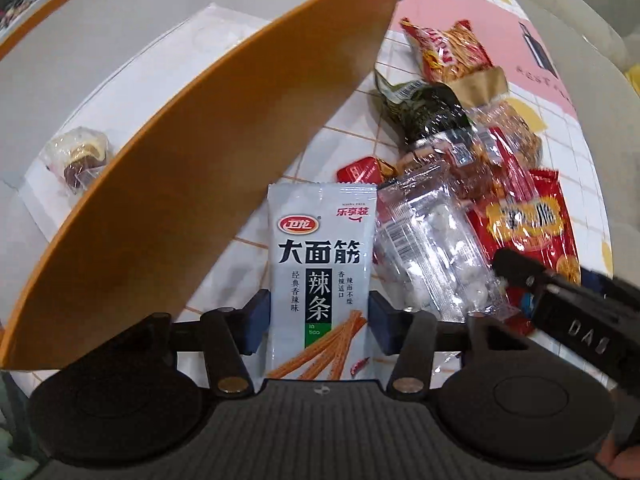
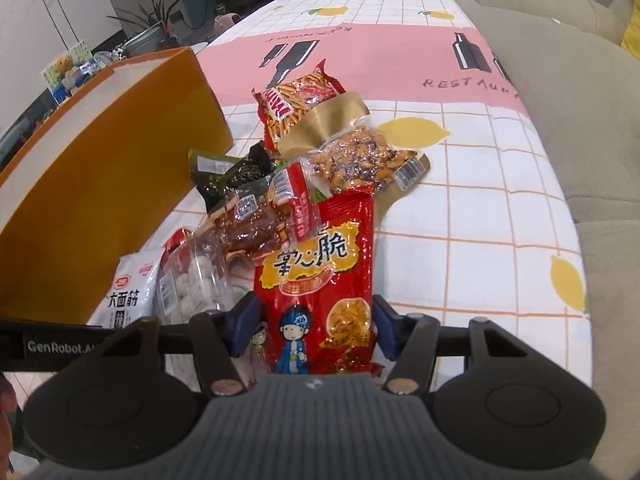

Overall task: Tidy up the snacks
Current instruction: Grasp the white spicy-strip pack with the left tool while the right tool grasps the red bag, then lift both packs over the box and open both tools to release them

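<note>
My left gripper (image 1: pixel 319 320) is shut on a white latiao packet (image 1: pixel 320 264), its blue pads against both sides, next to the orange box (image 1: pixel 192 168). My right gripper (image 2: pixel 316 326) is shut on a red crisp noodle packet (image 2: pixel 320 288), pads pressing both edges. The white packet also shows in the right wrist view (image 2: pixel 130 296). A pile of snacks lies on the tablecloth: a clear bag of white candies (image 1: pixel 432 248), a peanut bag (image 2: pixel 360 156), a dark green packet (image 2: pixel 228 178), a red-orange sticks packet (image 2: pixel 296 100).
Inside the orange box, a wrapped snack (image 1: pixel 78 156) lies on the white floor. The box wall (image 2: pixel 100 184) stands left of the pile. The lemon-and-pink tablecloth (image 2: pixel 480 220) stretches right, and a beige sofa (image 2: pixel 580 100) borders it. The right gripper's body (image 1: pixel 580 320) reaches in at right.
</note>
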